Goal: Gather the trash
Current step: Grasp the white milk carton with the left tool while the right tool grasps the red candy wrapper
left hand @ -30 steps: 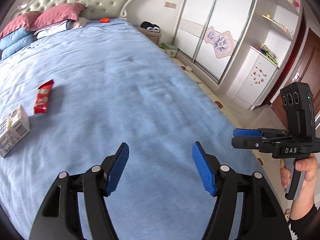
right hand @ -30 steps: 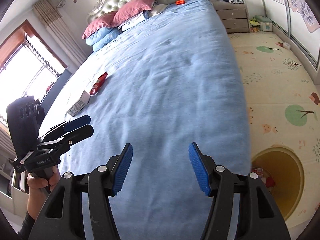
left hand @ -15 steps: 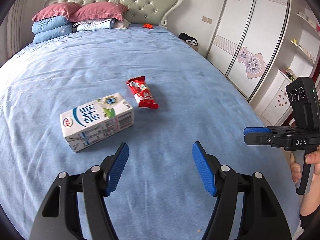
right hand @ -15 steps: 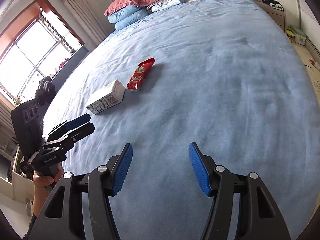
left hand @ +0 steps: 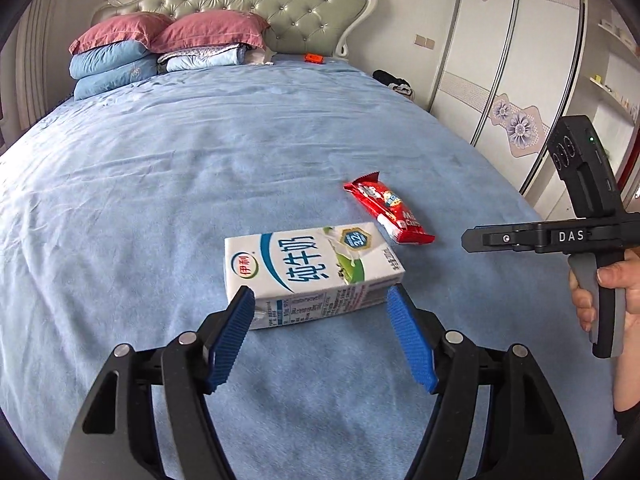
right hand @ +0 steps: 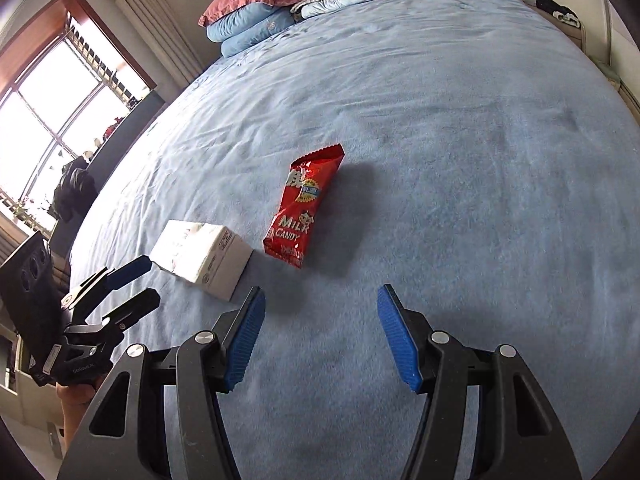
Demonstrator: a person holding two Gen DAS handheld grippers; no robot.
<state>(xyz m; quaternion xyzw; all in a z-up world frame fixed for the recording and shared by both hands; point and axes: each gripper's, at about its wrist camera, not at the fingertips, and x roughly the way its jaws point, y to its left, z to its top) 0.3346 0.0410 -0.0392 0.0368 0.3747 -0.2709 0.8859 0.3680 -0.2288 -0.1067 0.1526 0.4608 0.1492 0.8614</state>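
Observation:
A white milk carton (left hand: pixel 312 268) lies on its side on the blue bed cover (left hand: pixel 200 168). A red candy wrapper (left hand: pixel 388 212) lies just behind it to the right. My left gripper (left hand: pixel 319 294) hovers right in front of the carton. Its jaws are opening, one fingertip near each end of the carton's near side, and the pads do not press on it. From the right wrist, the wrapper (right hand: pixel 304 208) lies ahead of my right gripper (right hand: pixel 318 292), which is open and holds nothing. The carton (right hand: pixel 204 254) and the left gripper (right hand: pixel 150 282) show at the left.
Pink and blue pillows (left hand: pixel 160 48) are stacked against a tufted headboard (left hand: pixel 248 4), with a small orange object (left hand: pixel 314 58) near them. A wardrobe with sliding doors (left hand: pixel 500 60) stands to the right of the bed. A window (right hand: pixel 52 92) is at the left.
Both grippers have swung across the bed toward the carton and wrapper, which now lie close in front of them. The left jaws stand a little wider.

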